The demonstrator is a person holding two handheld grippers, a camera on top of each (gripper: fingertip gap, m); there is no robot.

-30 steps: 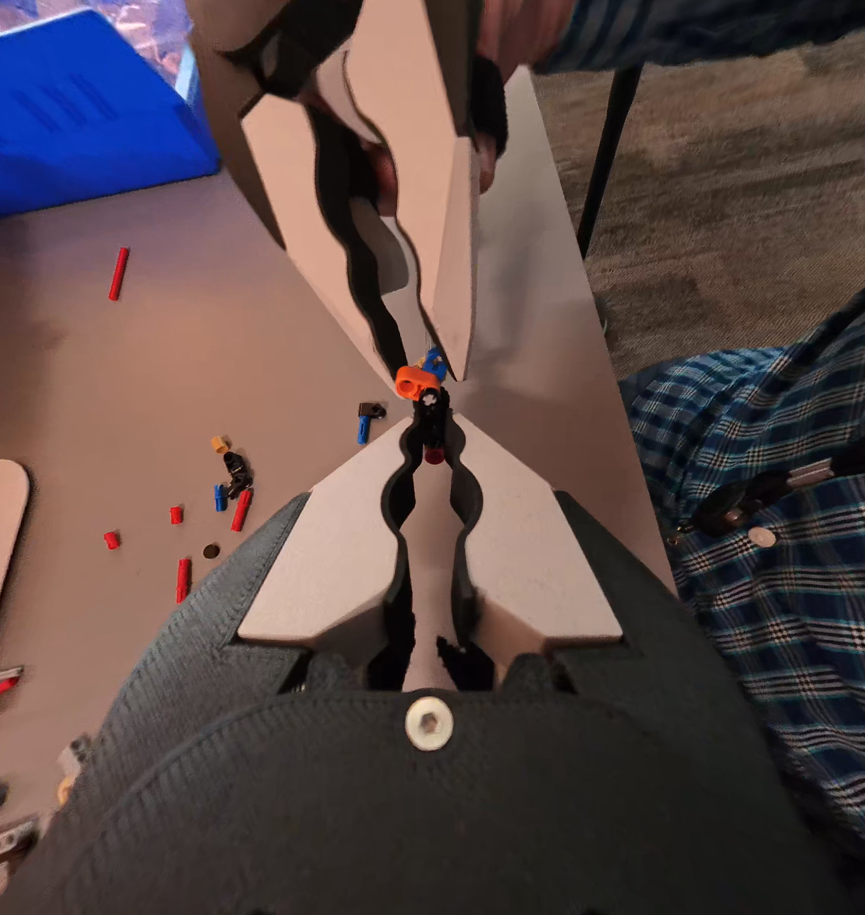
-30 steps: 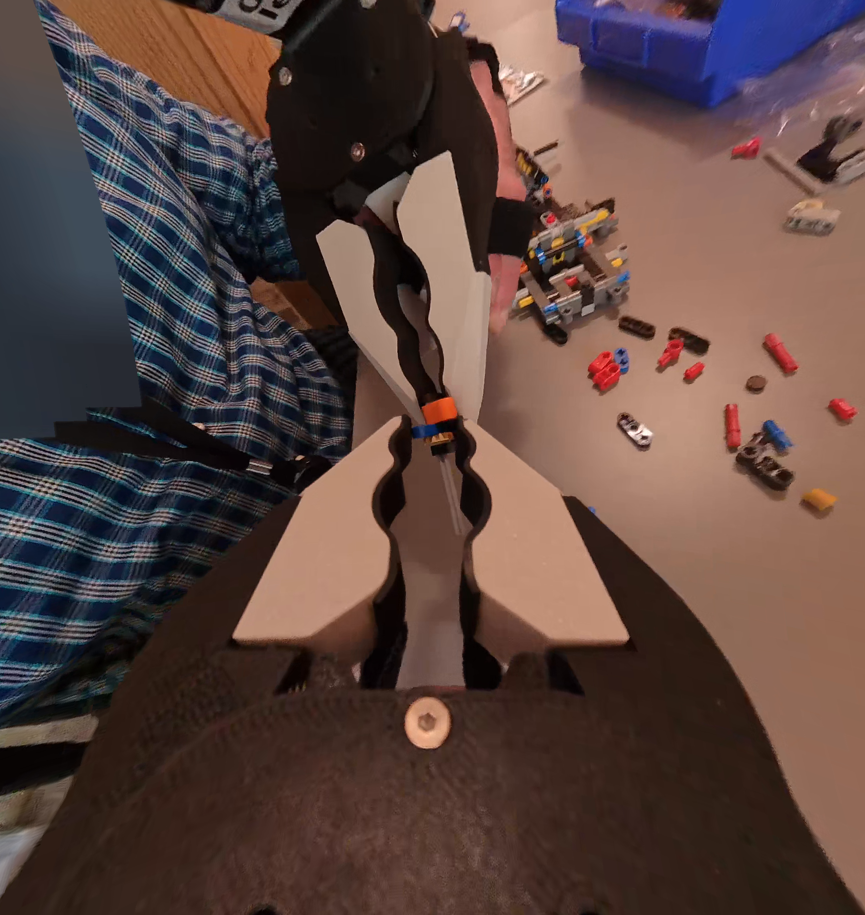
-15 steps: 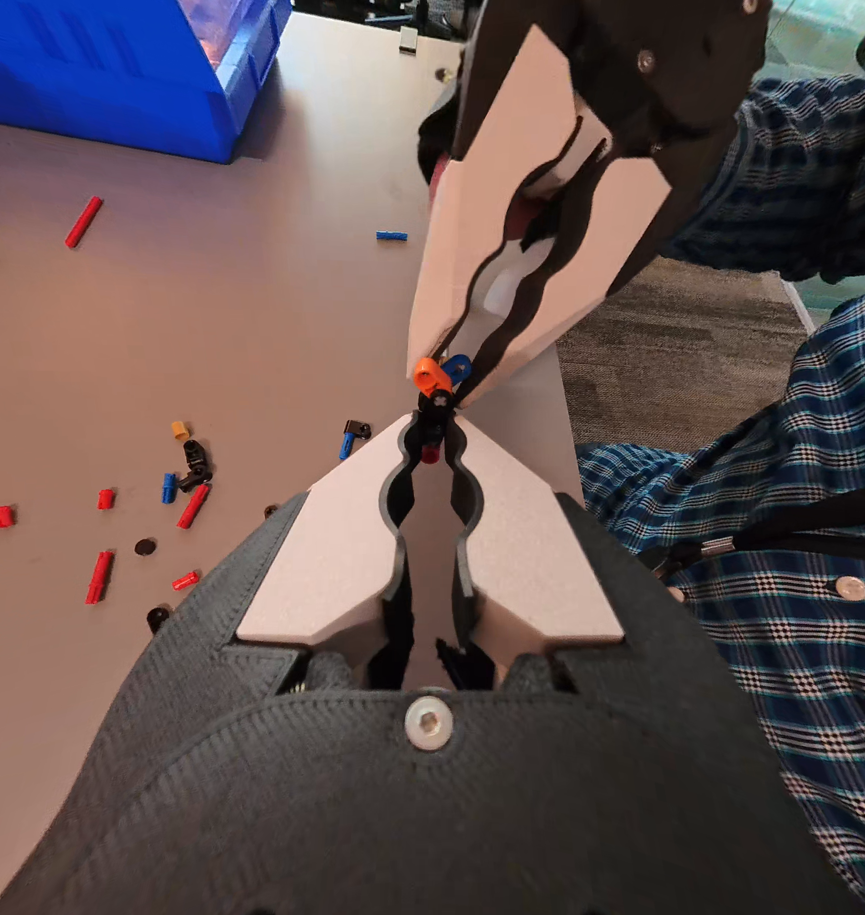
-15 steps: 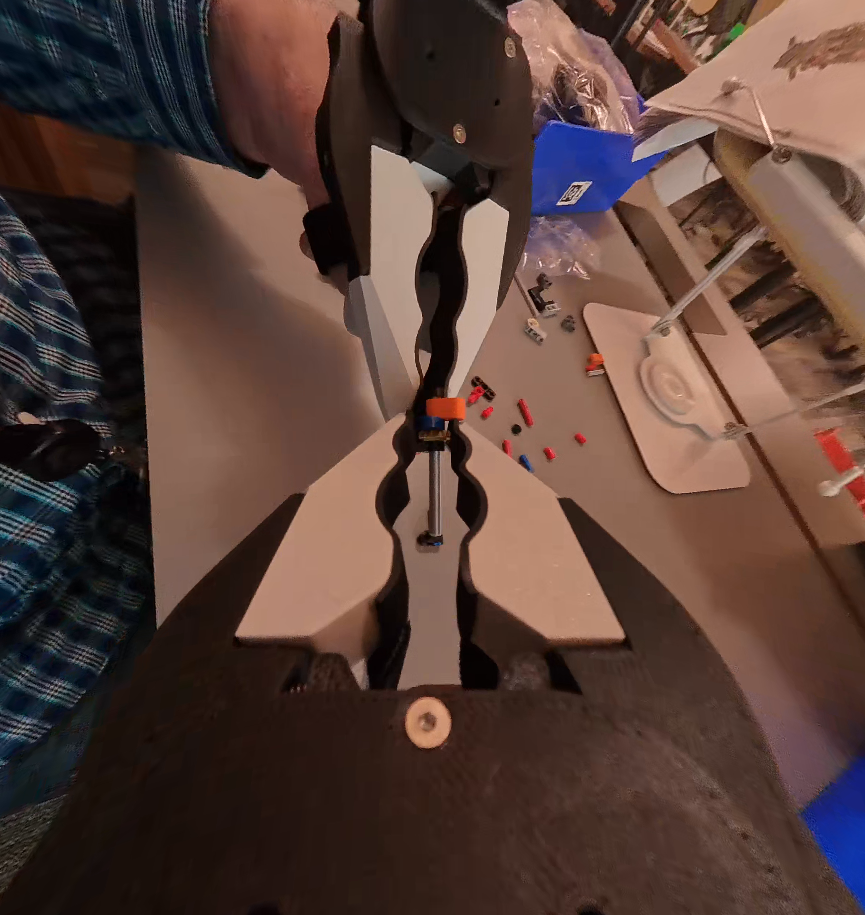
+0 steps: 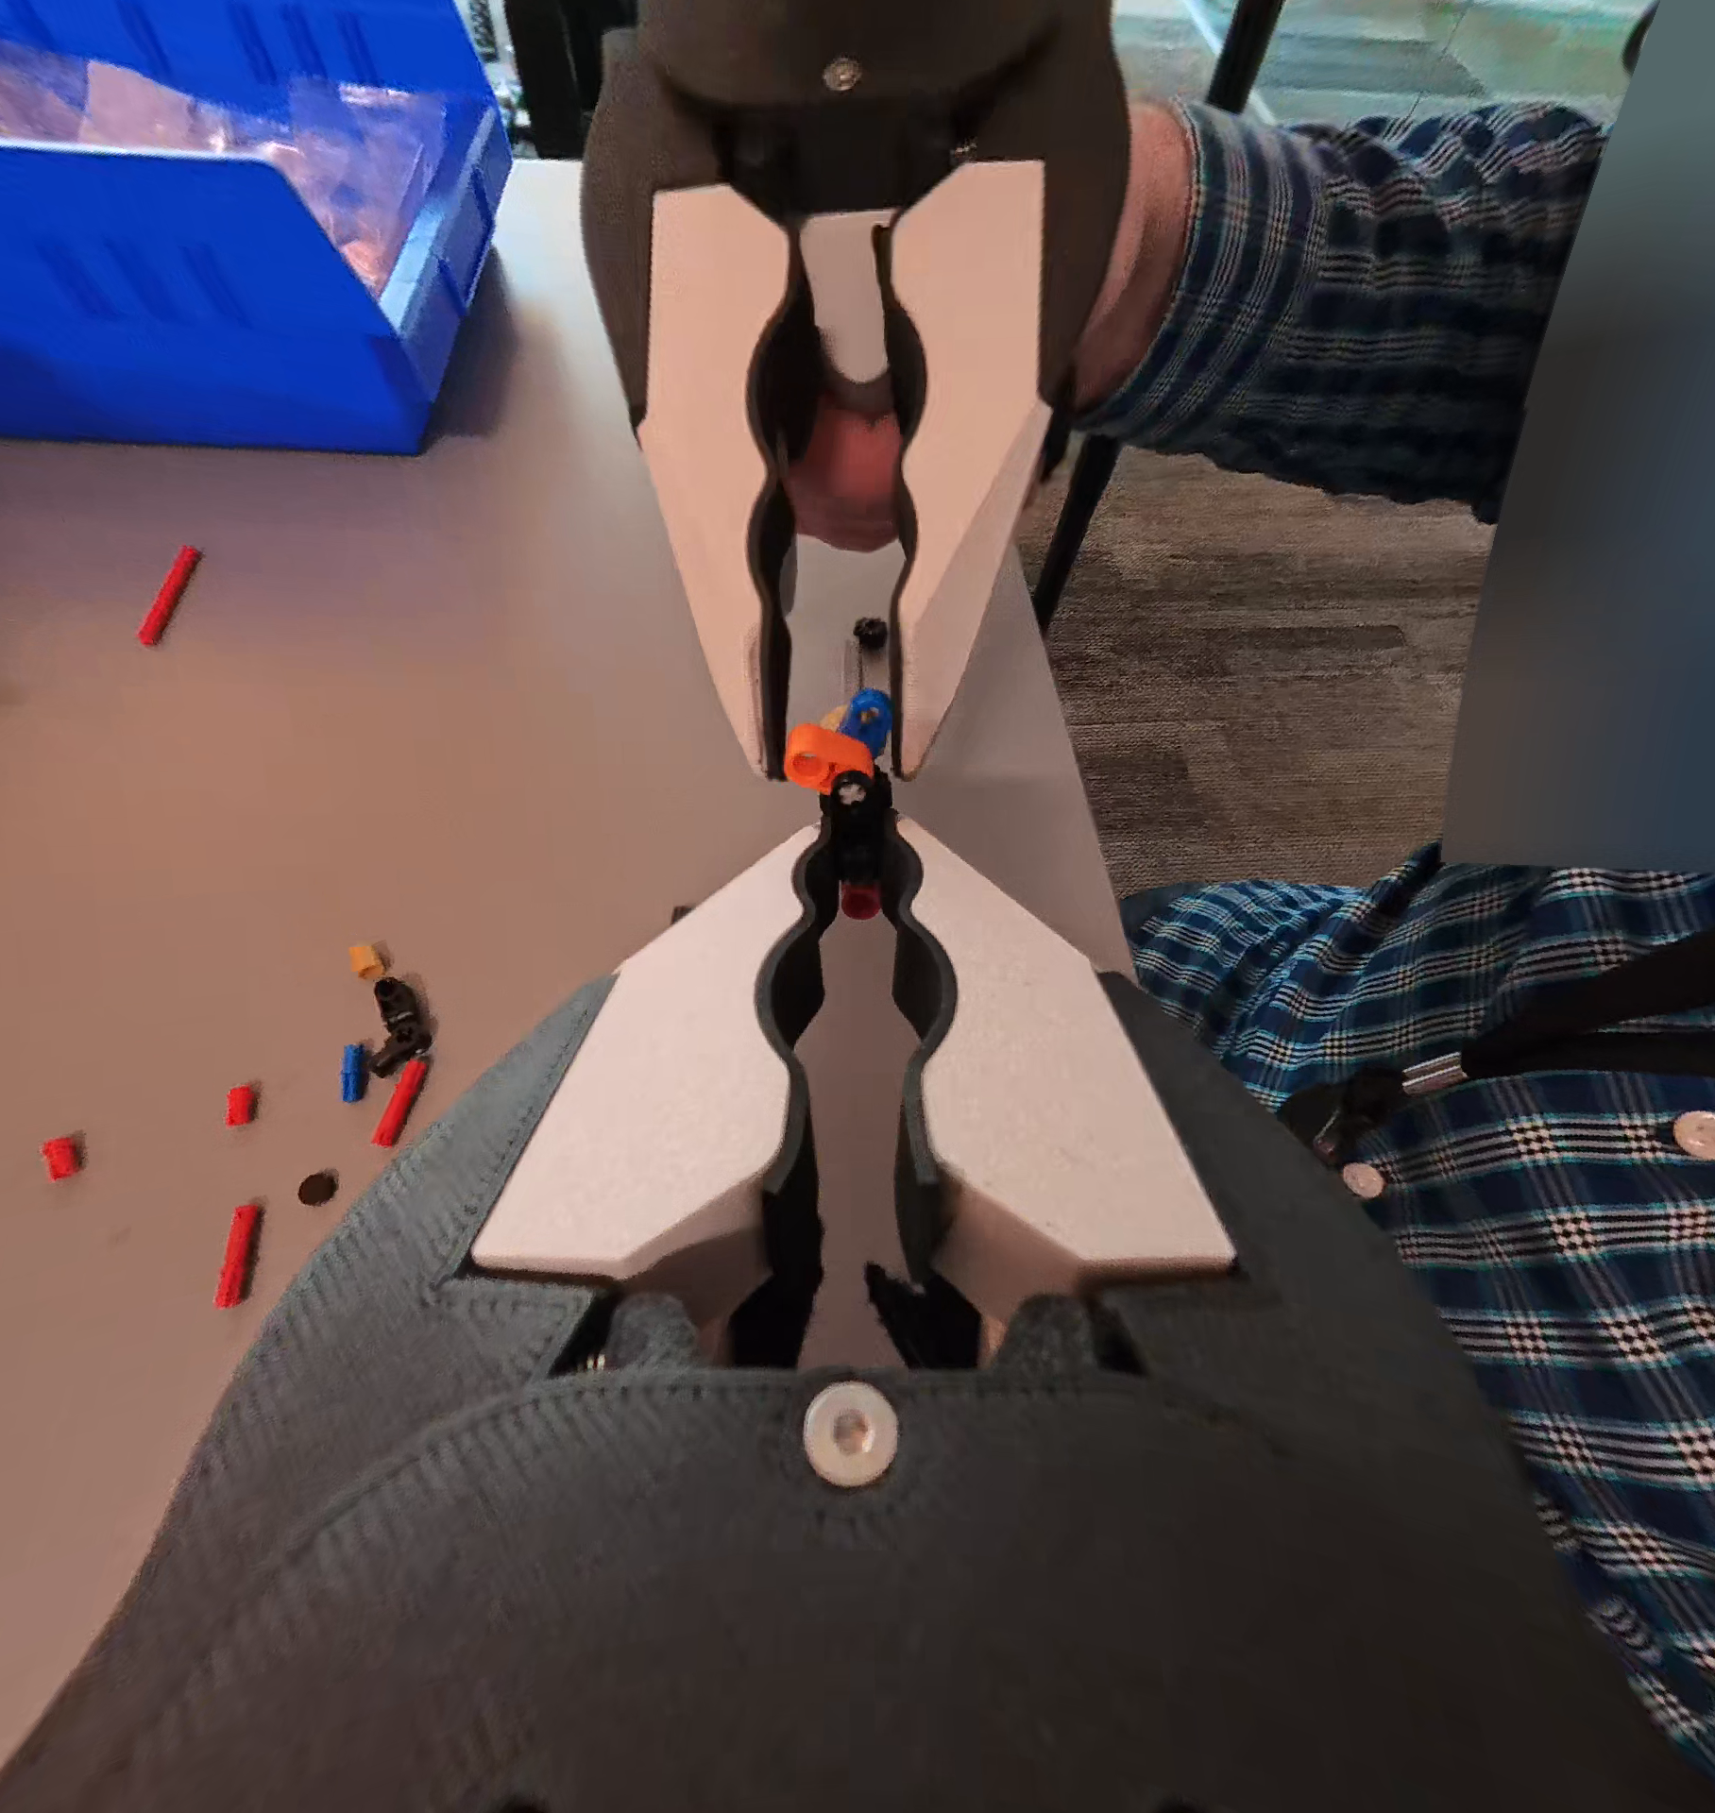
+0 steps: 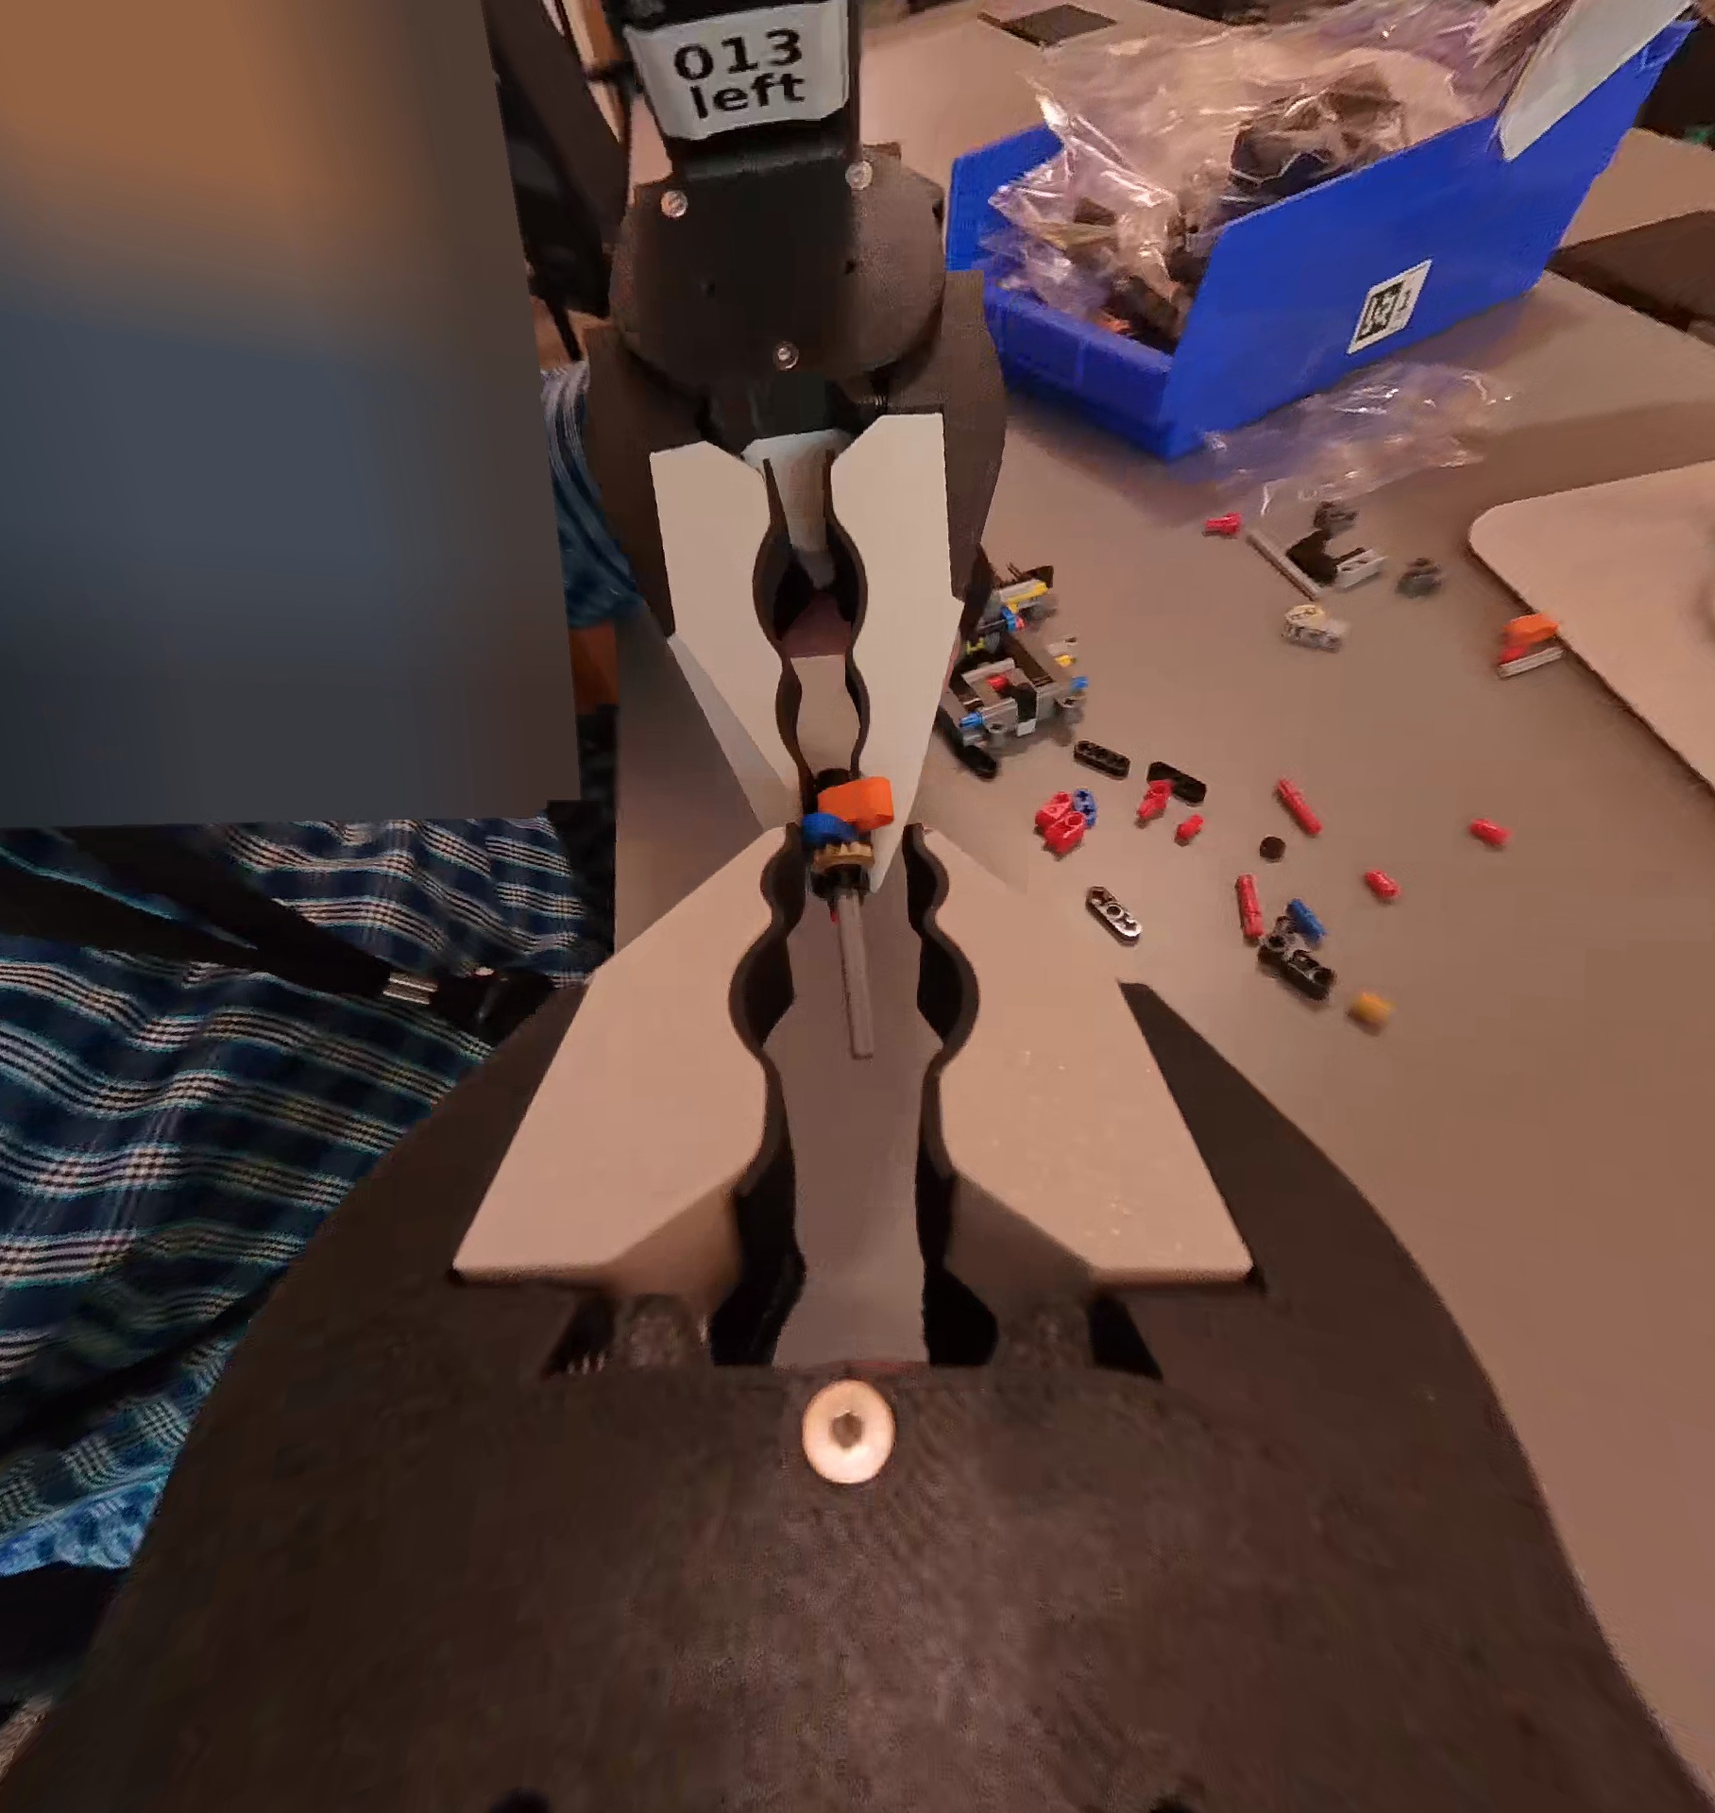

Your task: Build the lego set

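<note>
- Two grippers meet tip to tip above the desk [image 5: 441,785]. Your right gripper [image 6: 852,844] now faces the left one squarely from 12 o'clock, where half a second ago it leaned in from 1 o'clock.
- Your left gripper [image 5: 858,844] keeps its jaws clamped on the black connector [image 5: 856,824]. The red pin [image 5: 858,898] pokes back between the jaws toward 6 o'clock.
- The orange connector [image 5: 824,760] and blue piece [image 5: 868,711] sit on the far end of that black connector, at the mouth of the right jaws.
- Your right jaws have eased apart. The grey axle [image 6: 854,981] ran straight down their centre line a moment ago; now it hangs tilted toward 5 o'clock, with a clear gap on its 3 o'clock side.
- The tan gear [image 6: 842,855] on the axle sits against the blue piece, so the axle looks seated and carried by the left-hand stack alone. That is a judgement, as the joint itself is too small to see.
- If so, the handover is done and you can back the right gripper straight out, but the slant may mean the axle is not fully in.
- The partly built frame [image 6: 1015,677] waits on the desk at 1 o'clock of your right jaws, loose pins [image 6: 1295,804] lie at 3 o'clock and the blue bin [image 6: 1325,294] stands beyond.
</note>
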